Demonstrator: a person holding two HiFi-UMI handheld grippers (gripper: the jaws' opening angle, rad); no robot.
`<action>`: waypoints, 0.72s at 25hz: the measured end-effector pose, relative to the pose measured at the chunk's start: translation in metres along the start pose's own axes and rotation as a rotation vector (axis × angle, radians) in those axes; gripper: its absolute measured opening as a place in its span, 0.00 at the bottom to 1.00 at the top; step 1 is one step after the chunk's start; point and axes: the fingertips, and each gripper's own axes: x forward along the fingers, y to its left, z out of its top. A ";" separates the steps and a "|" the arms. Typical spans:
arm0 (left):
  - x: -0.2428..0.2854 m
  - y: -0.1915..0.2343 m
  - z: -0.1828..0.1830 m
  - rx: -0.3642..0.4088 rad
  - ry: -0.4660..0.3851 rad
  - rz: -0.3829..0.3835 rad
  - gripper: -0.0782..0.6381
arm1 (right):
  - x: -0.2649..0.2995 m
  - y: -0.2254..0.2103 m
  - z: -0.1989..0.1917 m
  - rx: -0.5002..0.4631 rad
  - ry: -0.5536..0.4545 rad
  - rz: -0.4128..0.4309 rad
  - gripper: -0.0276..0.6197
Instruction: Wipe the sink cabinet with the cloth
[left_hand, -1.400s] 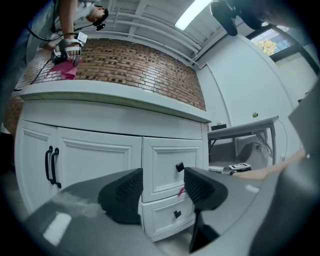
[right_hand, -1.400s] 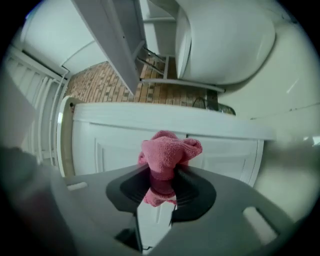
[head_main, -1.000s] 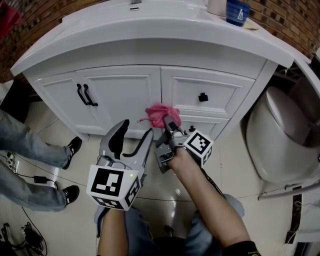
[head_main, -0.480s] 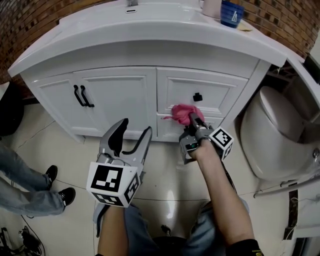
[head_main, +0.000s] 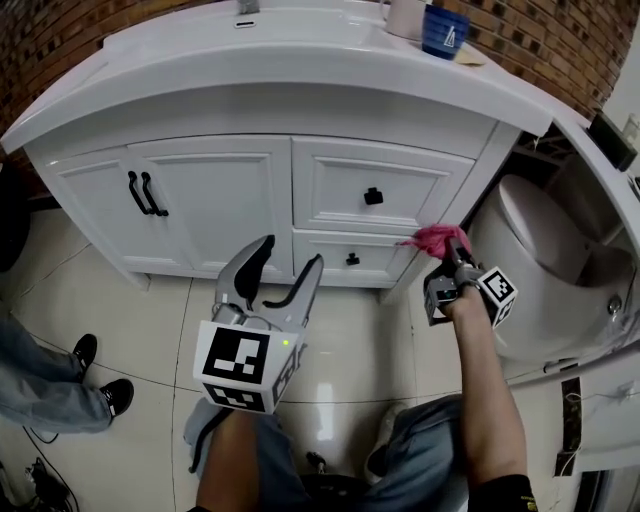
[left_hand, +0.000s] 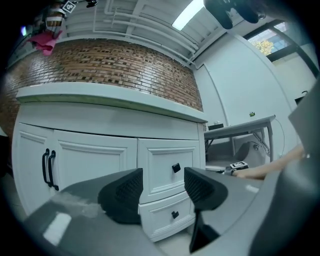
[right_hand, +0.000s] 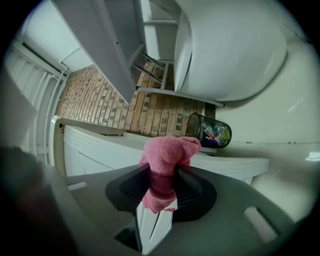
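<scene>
The white sink cabinet (head_main: 210, 205) has two doors at left and two drawers (head_main: 370, 195) at right. A pink cloth (head_main: 433, 239) is bunched against the cabinet's lower right corner, level with the small bottom drawer. My right gripper (head_main: 447, 247) is shut on it; the right gripper view has the cloth (right_hand: 167, 152) pinched between the jaws. My left gripper (head_main: 288, 258) hangs over the floor in front of the cabinet, open and holding nothing. In the left gripper view its jaws (left_hand: 162, 187) stand apart, facing the drawers (left_hand: 167, 167).
A white toilet (head_main: 545, 265) stands close to the right of the cabinet, leaving a narrow gap. A mesh waste bin (right_hand: 210, 132) lies beyond the cloth. A blue cup (head_main: 443, 30) sits on the countertop. A person's shoes (head_main: 100, 372) are at the left, on the tiled floor.
My right gripper has carried the pink cloth rightward, from the cabinet's middle past the lower drawer to the right corner. The left gripper has stayed open in about the same place.
</scene>
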 end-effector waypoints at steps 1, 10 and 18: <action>0.000 0.001 0.000 -0.002 0.000 0.002 0.47 | -0.001 -0.001 0.004 -0.023 0.002 0.005 0.23; 0.000 0.010 -0.003 -0.034 0.001 0.031 0.47 | 0.012 -0.013 -0.095 -0.071 0.187 -0.019 0.23; -0.012 0.027 -0.007 0.004 0.025 0.066 0.47 | 0.028 -0.011 -0.231 -0.025 0.364 0.016 0.23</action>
